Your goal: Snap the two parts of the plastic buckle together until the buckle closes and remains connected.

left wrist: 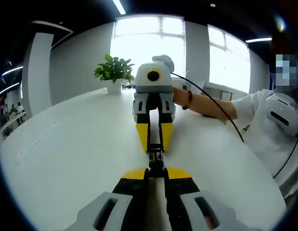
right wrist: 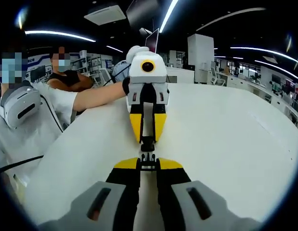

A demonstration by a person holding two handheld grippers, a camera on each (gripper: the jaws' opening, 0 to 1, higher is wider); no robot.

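Observation:
My two grippers face each other tip to tip above the white table [left wrist: 62, 144]. In the left gripper view, my left gripper [left wrist: 156, 170] is shut on one black buckle part [left wrist: 156, 162]. My right gripper [left wrist: 154, 147] comes from the far side, shut on the other black part [left wrist: 155, 152]. The two parts meet end to end; I cannot tell whether they are latched. In the right gripper view, my right gripper [right wrist: 148, 162] holds the pronged part [right wrist: 148, 157], and my left gripper [right wrist: 147, 139] holds the mating part [right wrist: 147, 143] right against it.
A potted plant [left wrist: 113, 72] stands at the table's far edge before bright windows. The person's forearm [left wrist: 206, 103] and white sleeve [left wrist: 264, 120] reach in from the right. A second person [right wrist: 67, 77] sits behind the table. Office desks [right wrist: 264, 82] lie beyond.

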